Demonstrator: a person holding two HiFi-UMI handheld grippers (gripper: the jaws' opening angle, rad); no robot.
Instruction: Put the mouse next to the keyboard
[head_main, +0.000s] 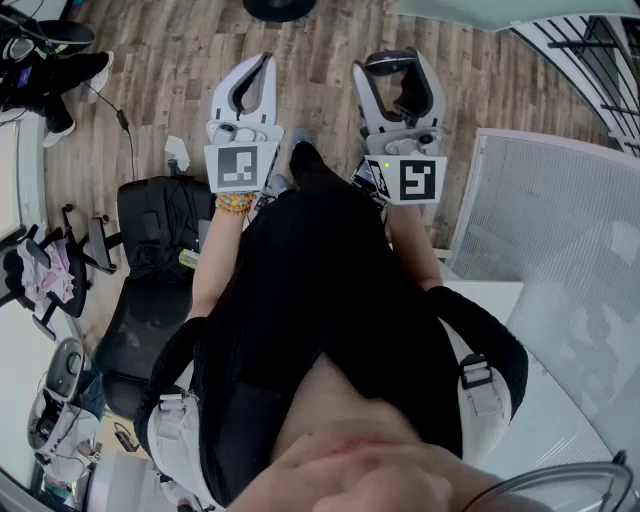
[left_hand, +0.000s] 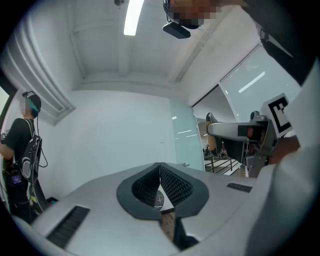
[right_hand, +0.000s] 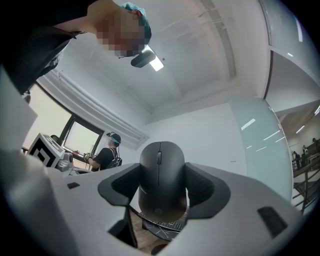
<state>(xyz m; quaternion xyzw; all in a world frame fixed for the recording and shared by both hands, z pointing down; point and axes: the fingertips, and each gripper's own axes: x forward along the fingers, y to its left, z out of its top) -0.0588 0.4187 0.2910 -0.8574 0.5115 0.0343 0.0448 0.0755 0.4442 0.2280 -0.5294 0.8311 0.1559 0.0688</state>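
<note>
Now gripped: mouse clamped in the right tongs, left tongs closed on nothing

Plainly, the black mouse (right_hand: 161, 172) sits upright between the jaws of the right gripper (right_hand: 161, 186), scroll wheel facing the camera. The ribbed pads (right_hand: 200, 185) press on both of its flanks, so the jaws stand wide but are tight on it. In the head view the same dark shape fills the gap of that gripper, held out in front of the person's body over the wooden floor (head_main: 170, 60).

The left gripper (left_hand: 160, 169) is held alongside it, level with it and a little apart. Its jaws are brought together, with the two ribbed pads meeting at their tips and nothing caught between them.

Both gripper views look out across the room at white walls and ceiling rather than at any work surface. A black office chair (head_main: 150, 260) stands on the floor to the person's left. Another person (left_hand: 22, 150) stands by the far wall in the left gripper view
</note>
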